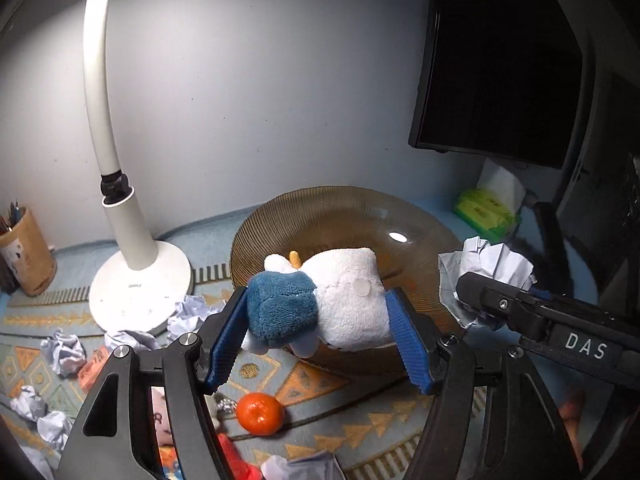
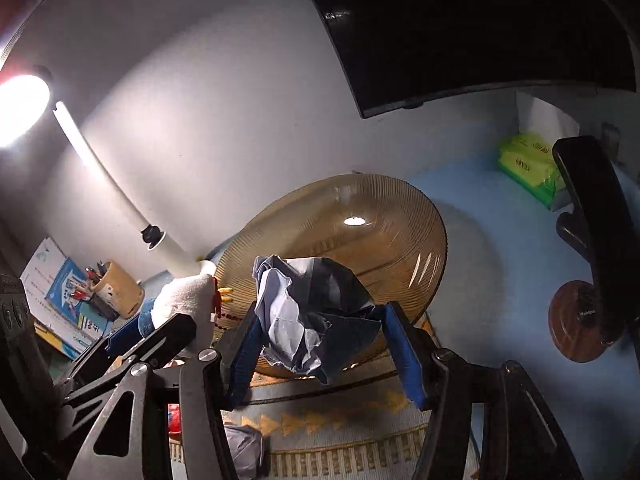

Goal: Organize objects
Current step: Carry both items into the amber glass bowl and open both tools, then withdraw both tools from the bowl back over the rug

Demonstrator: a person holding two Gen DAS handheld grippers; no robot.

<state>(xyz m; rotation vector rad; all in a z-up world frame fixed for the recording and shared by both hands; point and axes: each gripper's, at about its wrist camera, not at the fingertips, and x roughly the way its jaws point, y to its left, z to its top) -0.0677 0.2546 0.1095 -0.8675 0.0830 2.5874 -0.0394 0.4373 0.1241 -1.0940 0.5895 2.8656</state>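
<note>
I have the white-and-blue plush duck toy (image 1: 320,300) pinched in my left gripper (image 1: 318,336) over the near rim of the ribbed amber glass plate (image 1: 320,212), and the crumpled grey-white paper ball (image 2: 308,316) clamped in my right gripper (image 2: 320,344) just above that plate too. My worry is the two grippers colliding there, or loose paper slipping onto the plate beside the toy.

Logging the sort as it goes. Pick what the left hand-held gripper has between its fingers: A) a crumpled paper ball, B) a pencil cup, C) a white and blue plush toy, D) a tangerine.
C: the left hand-held gripper is closed on the white and blue plush toy above the brown plate, while the tangerine lies on the mat and the crumpled paper ball sits in the right hand-held gripper.
</note>
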